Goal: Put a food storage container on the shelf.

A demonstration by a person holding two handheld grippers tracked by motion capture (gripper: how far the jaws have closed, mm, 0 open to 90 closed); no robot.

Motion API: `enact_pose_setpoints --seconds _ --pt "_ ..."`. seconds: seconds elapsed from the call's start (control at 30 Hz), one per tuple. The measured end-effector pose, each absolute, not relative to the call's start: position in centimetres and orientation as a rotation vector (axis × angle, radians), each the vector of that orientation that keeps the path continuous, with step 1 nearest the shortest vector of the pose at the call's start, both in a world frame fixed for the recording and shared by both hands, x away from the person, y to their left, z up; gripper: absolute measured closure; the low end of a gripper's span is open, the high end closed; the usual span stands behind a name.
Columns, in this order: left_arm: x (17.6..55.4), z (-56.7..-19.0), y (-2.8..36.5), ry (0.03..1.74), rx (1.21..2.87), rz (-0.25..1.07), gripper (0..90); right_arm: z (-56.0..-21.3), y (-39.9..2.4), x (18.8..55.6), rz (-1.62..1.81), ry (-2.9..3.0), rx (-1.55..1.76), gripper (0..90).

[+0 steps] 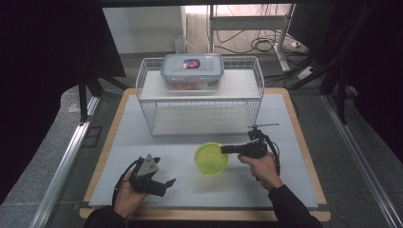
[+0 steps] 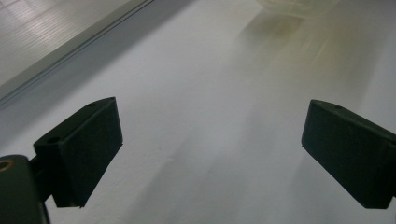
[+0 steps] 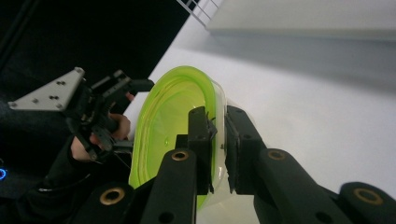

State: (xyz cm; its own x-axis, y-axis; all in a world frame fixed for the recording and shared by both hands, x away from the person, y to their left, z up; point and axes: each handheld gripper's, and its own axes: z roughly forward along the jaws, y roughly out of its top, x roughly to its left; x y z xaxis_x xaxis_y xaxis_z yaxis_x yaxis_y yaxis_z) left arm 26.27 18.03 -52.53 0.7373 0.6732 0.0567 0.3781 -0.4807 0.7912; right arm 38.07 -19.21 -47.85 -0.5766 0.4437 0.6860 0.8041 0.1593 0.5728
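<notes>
A round container with a lime-green lid [image 1: 210,158] sits on the white mat, front centre. My right gripper [image 1: 227,150] reaches in from the right and is shut on its rim; in the right gripper view the two pads pinch the green container's [image 3: 173,121] clear wall and lid edge at my right gripper [image 3: 218,140]. My left gripper [image 1: 166,184] rests low at the front left, pointing right, apart from the container. Its jaws stand wide in the left gripper view with only bare mat between them, my left gripper [image 2: 212,154] holding nothing. A blurred pale edge of the container [image 2: 294,7] shows at the top.
A white wire rack [image 1: 199,95] stands at the back of the mat. On its top shelf sits a clear lidded food box [image 1: 192,71] with a blue-rimmed lid. The wooden board [image 1: 107,142] edges the mat; dark floor and cables lie beyond.
</notes>
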Motion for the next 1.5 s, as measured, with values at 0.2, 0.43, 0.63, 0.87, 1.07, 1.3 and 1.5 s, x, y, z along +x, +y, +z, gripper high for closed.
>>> enact_pose_setpoints --seconds 0.2,0.43,0.63,0.87,1.07,1.3,1.5 --pt "26.3 -52.5 18.0 0.794 2.119 0.468 5.1 -46.8 -19.6 38.2 -1.438 -2.029 -1.187 82.0" --pt "26.2 -52.5 18.0 0.794 2.119 0.468 5.1 -45.2 -19.9 38.3 -1.474 -2.017 -1.191 82.0" --pt "26.2 -52.5 18.0 0.794 2.117 0.469 5.1 -43.4 -19.8 38.4 -1.508 -2.003 -1.183 82.0" --pt "26.3 -52.4 18.1 0.792 2.119 0.468 5.1 -40.9 -19.7 39.1 -1.551 -2.005 -1.171 82.0" --pt "26.3 -52.5 18.0 0.790 2.122 0.468 5.1 -39.0 -19.7 39.5 -1.582 -2.002 -1.166 82.0" --pt "26.3 -52.5 18.1 0.791 2.120 0.471 5.1 -36.7 -19.8 40.3 -1.616 -1.998 -1.172 82.0" --pt "26.3 -52.5 18.0 0.790 2.118 0.468 5.1 -34.9 -19.6 40.8 -1.645 -1.979 -1.164 82.0"
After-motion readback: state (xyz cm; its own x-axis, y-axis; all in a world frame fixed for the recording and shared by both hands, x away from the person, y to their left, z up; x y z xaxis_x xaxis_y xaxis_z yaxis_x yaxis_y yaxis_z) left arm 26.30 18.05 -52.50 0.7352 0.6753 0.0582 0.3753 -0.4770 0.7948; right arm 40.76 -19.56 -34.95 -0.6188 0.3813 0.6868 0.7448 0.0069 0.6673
